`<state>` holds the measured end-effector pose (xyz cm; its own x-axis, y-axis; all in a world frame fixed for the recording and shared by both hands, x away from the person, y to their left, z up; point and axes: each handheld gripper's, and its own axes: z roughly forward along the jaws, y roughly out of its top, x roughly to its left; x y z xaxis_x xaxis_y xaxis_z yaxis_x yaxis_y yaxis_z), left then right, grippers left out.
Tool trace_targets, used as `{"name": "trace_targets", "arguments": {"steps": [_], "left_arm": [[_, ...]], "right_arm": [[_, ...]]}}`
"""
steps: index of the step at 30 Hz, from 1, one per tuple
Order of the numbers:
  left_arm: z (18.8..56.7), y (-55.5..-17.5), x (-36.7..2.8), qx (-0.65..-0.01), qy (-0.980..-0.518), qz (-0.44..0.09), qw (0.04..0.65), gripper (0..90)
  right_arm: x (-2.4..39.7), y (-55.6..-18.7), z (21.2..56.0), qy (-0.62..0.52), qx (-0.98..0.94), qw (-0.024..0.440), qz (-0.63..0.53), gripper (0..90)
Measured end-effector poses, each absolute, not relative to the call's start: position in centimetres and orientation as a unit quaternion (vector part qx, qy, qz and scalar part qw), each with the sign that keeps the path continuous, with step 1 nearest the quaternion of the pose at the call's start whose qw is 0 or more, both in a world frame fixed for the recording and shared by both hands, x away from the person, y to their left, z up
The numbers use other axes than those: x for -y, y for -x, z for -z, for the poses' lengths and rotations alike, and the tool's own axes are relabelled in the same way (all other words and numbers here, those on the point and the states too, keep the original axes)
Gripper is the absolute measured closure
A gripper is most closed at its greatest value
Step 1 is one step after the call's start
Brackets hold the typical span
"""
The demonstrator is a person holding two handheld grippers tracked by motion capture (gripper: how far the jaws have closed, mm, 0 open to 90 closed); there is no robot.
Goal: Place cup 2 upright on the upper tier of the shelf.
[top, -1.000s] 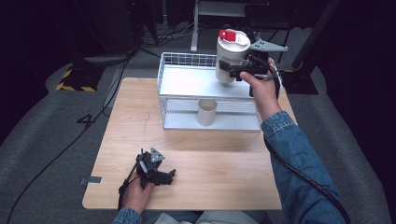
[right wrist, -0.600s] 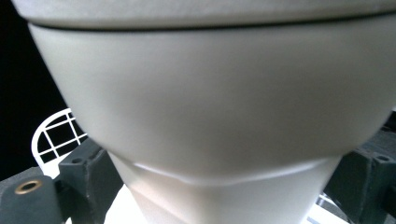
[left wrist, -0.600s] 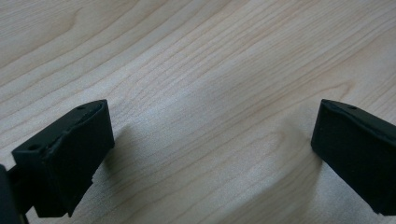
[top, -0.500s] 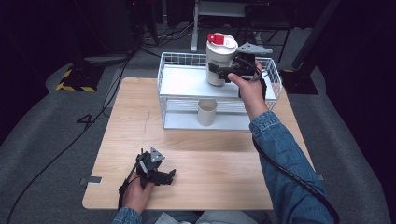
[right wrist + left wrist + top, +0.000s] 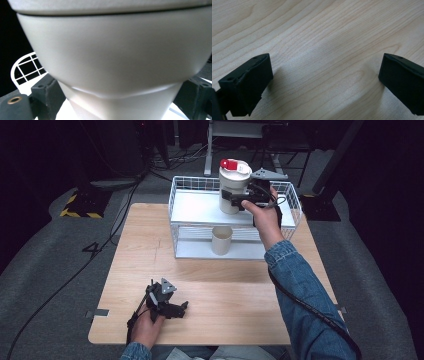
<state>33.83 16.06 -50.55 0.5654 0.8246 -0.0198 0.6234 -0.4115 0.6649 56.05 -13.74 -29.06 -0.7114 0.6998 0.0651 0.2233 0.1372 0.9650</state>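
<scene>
Over the wire rack [image 5: 185, 190], right tongs [image 5: 235, 197] have lowered the tumbler [image 5: 233, 195].

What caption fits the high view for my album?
Right gripper holds a white cup over the wire rack.

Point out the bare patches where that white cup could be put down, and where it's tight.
The rack's top shelf is bare left of the white cup held in the right gripper. The table is bare left of the rack, and between it and the left gripper. The lower shelf is tight around the beige cup.
</scene>
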Motion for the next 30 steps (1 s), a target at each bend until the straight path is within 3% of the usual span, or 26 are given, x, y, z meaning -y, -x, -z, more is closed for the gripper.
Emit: {"name": "trace_targets", "arguments": {"steps": [19, 23, 30], "left_arm": [[50.5, -33.8, -16.1, -0.438, -0.825, -0.158, 0.319, 0.0], [50.6, -33.8, -16.0, -0.439, -0.825, -0.157, 0.319, 0.0], [50.6, -33.8, -16.0, -0.44, -0.825, -0.157, 0.319, 0.0]], "right_arm": [[13.7, -56.1, 28.9, -0.326, -0.727, 0.206, -0.569, 9.8], [13.7, -55.9, 28.4, -0.321, -0.726, 0.207, -0.571, 0.6], [14.3, -55.4, 27.4, -0.319, -0.733, 0.216, -0.56, 0.0]]}}
